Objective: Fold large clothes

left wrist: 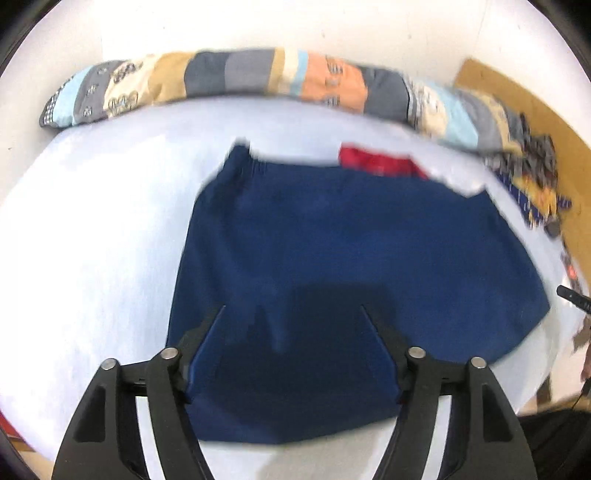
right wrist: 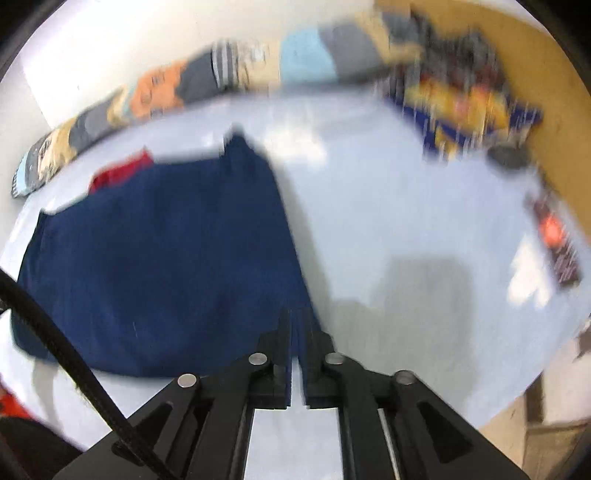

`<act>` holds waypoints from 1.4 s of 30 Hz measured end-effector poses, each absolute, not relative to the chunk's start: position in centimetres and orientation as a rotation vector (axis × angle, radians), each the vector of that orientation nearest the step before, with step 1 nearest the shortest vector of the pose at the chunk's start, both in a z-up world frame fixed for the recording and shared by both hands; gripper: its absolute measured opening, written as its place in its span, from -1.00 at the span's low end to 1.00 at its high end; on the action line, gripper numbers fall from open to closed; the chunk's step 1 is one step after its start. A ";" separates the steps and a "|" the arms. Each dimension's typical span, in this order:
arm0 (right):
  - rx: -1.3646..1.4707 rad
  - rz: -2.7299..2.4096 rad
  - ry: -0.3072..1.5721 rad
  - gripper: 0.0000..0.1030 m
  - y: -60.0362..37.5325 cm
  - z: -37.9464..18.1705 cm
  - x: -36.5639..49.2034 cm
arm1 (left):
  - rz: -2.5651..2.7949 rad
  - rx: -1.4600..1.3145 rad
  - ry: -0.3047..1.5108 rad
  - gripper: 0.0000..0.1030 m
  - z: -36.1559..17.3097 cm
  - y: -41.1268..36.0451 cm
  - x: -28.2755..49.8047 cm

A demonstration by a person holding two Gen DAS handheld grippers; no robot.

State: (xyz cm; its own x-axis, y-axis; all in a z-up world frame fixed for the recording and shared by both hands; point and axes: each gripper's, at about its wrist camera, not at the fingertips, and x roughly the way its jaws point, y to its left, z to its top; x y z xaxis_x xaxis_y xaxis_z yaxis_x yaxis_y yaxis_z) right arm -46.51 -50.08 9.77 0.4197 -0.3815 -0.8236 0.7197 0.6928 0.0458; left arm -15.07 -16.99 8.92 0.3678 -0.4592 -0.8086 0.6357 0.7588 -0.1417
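Left gripper (left wrist: pixel 293 314): our black fingers spread wide over the near part of the dark navy fabric garment (left wrist: pixel 351 266), holding nothing.
Right gripper (right wrist: pixel 297 325): our fingers nearly together; we cannot tell whether they pinch the garment's near right edge.
Garment: lies flat on the pale blue bed sheet (left wrist: pixel 92 240).
Far edge: red cloth (left wrist: pixel 380 162) peeks out behind it.
Room: long patchwork bolster pillow (left wrist: pixel 236 77) along the white wall (left wrist: pixel 332 26); brown board (right wrist: pixel 546 85) at right.

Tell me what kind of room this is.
Probably a bedroom: the blue garment lies on a pale sheet like a bed's, a long patchwork pillow runs along the white wall.
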 end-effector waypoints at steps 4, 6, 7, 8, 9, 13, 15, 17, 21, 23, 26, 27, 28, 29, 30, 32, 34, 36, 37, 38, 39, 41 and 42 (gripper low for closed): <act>0.442 -0.626 0.817 -0.48 -52.5 11.2 -40.4 | -0.698 0.201 0.963 0.44 9.0 -20.5 -10.9; 0.453 -0.596 0.815 -0.48 -54.2 10.2 -37.3 | -0.669 0.185 0.968 0.44 8.3 -21.8 -8.7; 0.455 -0.604 0.818 -0.48 -55.1 9.8 -35.8 | -0.655 0.172 0.974 0.44 8.0 -22.3 -7.6; 0.454 -0.608 0.818 -0.48 -55.9 9.4 -34.0 | -0.647 0.160 0.983 0.44 7.7 -22.2 -6.1; 0.456 -0.599 0.832 -0.48 -56.7 8.6 -32.4 | -0.632 0.152 0.989 0.44 7.1 -22.3 -4.9; 0.616 -0.611 0.880 -0.48 -61.6 4.3 -30.8 | -0.531 0.123 1.081 0.44 2.7 -21.6 -0.4; 0.695 -0.652 0.934 -0.50 -63.7 1.7 -31.0 | -0.520 0.077 1.162 0.44 0.5 -20.7 1.1; 0.756 -0.636 0.902 -0.50 -64.2 0.9 -31.7 | -0.514 0.113 1.139 0.44 0.5 -21.0 0.9; 0.578 -0.657 0.916 -0.50 -61.5 4.4 -31.0 | -0.520 0.152 1.078 0.44 2.7 -21.8 -0.9; 0.512 -0.608 0.901 -0.46 -59.3 6.2 -30.8 | -0.540 0.146 1.051 0.44 4.2 -21.9 -2.2; 0.453 -0.520 0.895 -0.36 -54.9 8.2 -30.9 | -0.542 0.174 0.978 0.50 6.2 -21.9 -5.2; 0.441 -0.485 0.893 -0.35 -53.3 8.6 -30.9 | -0.550 0.194 0.958 0.50 6.8 -21.9 -6.5; 0.436 -0.453 0.885 -0.32 -51.6 9.0 -31.0 | -0.555 0.207 0.930 0.51 7.4 -21.7 -8.0; 0.441 -0.412 0.895 -0.26 -49.9 9.1 -31.1 | -0.563 0.216 0.904 0.56 8.0 -21.5 -9.3; 0.447 -0.385 0.902 -0.26 -48.7 9.0 -31.4 | -0.562 0.226 0.888 0.61 8.4 -21.4 -10.4; 0.463 -0.330 0.907 -0.26 -46.1 8.9 -31.9 | -0.544 0.242 0.867 0.69 8.8 -21.1 -13.4; 0.481 -0.301 0.911 -0.26 -43.6 8.5 -32.6 | -0.525 0.239 0.856 0.69 8.6 -20.6 -15.8; 0.500 -0.282 0.902 -0.26 -41.5 8.1 -33.4 | -0.504 0.222 0.846 0.69 7.7 -20.0 -18.2; 0.497 -0.288 0.903 -0.26 -40.8 7.9 -33.8 | -0.485 0.218 0.855 0.69 7.0 -19.6 -19.0; 0.485 -0.303 0.909 -0.26 -40.2 7.6 -34.2 | -0.472 0.215 0.874 0.69 6.1 -19.2 -19.5; 0.454 -0.318 0.924 -0.26 -39.5 7.2 -34.5 | -0.455 0.213 0.884 0.69 5.4 -19.1 -19.5; 0.377 -0.346 0.965 -0.26 -38.4 6.1 -34.9 | -0.392 0.213 0.905 0.69 3.0 -18.3 -19.5; 0.356 -0.357 0.985 -0.25 -38.2 5.7 -35.1 | -0.375 0.221 0.922 0.69 2.1 -18.1 -19.3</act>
State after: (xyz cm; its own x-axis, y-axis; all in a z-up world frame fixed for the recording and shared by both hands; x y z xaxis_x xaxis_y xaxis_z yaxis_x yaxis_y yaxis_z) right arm -35.10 -38.19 5.66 0.5049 -0.1305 -0.8533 0.4467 0.8854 0.1289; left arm -19.29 -18.07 2.11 0.5457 -0.2198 -0.8086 0.4067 0.9132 0.0262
